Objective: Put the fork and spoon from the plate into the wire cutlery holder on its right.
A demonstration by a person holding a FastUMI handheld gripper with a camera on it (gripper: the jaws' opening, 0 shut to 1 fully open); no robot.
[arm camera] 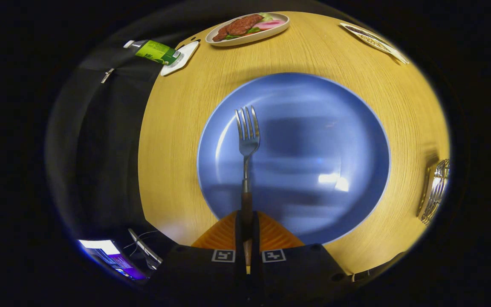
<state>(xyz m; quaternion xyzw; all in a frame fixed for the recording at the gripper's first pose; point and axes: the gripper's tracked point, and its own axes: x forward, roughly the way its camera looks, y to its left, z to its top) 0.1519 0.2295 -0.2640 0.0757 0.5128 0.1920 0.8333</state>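
Tongs (246, 228) clamped narrow on the wooden handle of the fork (247, 140), both fingers pressing it. Fork points straight ahead, tines over the blue plate (335, 128), which sits just beyond the fingers on the tabletop (177, 140). Wire cutlery holder (435, 189) to the plate's right, apart from it. Beyond the plate: dish of food (249, 27); green bottle (154, 51) lying on a white coaster.
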